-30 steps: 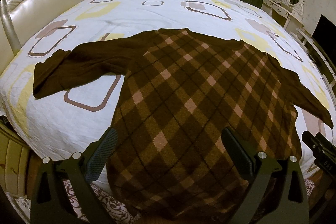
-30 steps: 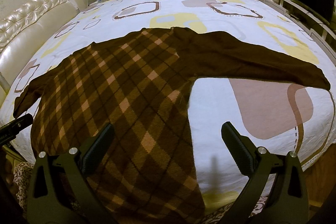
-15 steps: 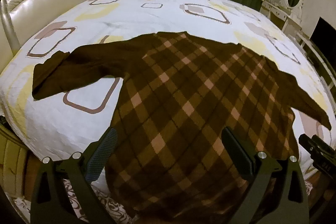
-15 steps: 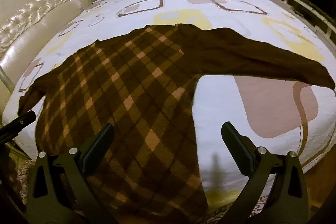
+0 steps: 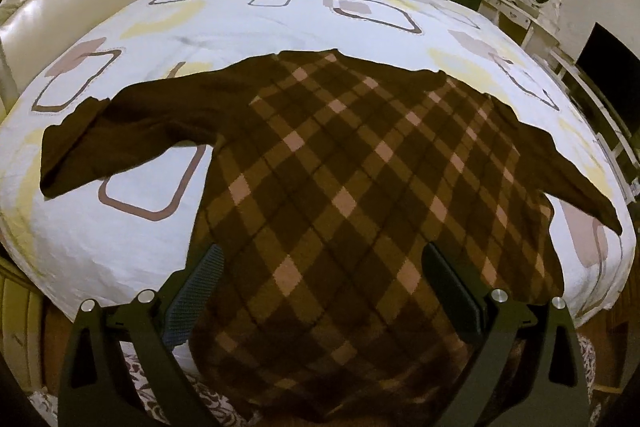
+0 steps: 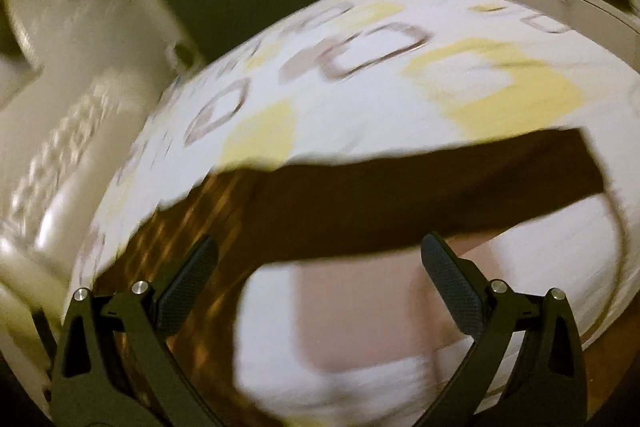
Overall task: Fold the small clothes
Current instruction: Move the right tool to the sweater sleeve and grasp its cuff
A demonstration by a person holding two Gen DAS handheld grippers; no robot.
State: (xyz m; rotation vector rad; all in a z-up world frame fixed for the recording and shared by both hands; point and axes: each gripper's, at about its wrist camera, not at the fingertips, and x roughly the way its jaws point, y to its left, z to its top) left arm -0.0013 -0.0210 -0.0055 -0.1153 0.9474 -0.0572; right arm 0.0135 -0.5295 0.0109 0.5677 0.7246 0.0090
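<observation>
My left tool (image 5: 320, 275) hangs wide apart over the near hem of the brown plaid sweater (image 5: 344, 179), which lies flat on the bed (image 5: 240, 27), sleeves spread left and right. My right tool (image 6: 320, 267), also wide, holds nothing above the right sleeve (image 6: 440, 195); that view is blurred.

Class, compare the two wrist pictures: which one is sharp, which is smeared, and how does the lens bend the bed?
Left wrist view: sharp, the argyle sweater crisp, the bed bulging into a dome from fisheye distortion, dim warm light. Right wrist view: heavy motion blur smears the bedspread pattern and the sweater's sleeve; only the right gripper stays sharp.
</observation>
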